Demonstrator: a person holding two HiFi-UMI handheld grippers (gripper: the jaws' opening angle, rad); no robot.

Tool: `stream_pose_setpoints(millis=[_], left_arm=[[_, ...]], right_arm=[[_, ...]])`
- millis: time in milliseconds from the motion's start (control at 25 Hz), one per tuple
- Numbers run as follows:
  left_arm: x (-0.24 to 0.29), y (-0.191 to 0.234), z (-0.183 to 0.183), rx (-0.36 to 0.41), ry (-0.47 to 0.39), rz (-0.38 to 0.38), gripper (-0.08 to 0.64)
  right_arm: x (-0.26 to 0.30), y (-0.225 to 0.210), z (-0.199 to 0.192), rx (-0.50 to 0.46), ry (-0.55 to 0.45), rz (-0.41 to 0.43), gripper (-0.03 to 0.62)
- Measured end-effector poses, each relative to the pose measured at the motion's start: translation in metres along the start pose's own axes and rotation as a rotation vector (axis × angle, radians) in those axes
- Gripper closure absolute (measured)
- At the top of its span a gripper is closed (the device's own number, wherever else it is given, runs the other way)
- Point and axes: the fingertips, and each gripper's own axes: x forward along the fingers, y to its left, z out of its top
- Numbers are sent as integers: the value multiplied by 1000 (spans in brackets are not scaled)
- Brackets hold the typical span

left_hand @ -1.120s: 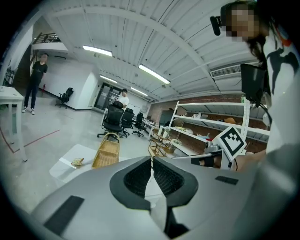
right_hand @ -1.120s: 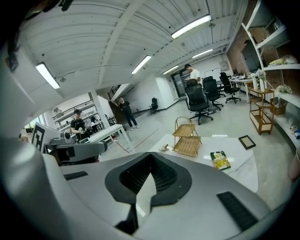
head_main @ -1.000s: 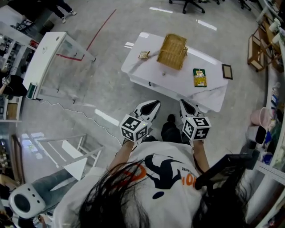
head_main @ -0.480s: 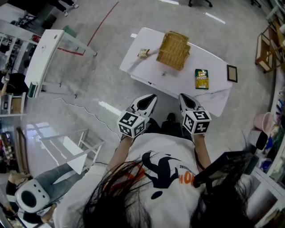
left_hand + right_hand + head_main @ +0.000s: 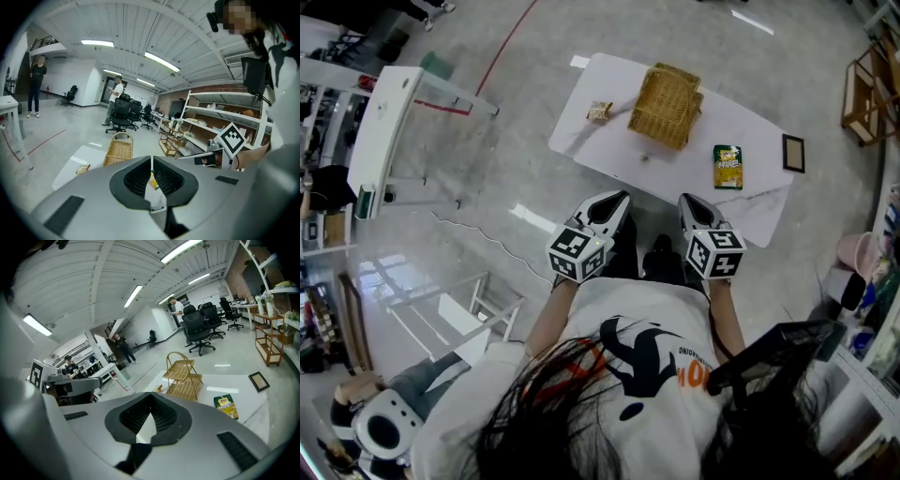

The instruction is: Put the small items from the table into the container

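Two closed, empty tools: your left gripper and right gripper, near the white table carrying a wicker basket and green packet.

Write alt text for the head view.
From above, a person holds the left gripper and right gripper, both shut, short of a white table. On it sit a wicker basket, a green packet, a small wrapped snack and a frame.
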Motion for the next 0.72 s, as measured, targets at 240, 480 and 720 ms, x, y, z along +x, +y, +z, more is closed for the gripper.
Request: stream_pose_setpoints(millis=[240, 480, 720], left_arm=[[30, 43, 16, 27, 31, -70, 537], [63, 90, 15, 46, 67, -143, 537], [99, 133, -12, 66, 135, -221, 537]], right_arm=[[39, -14, 2, 64, 10, -75, 578], [88, -23, -7, 160, 4, -114, 578], [142, -52, -35, 212, 37, -178, 578]])
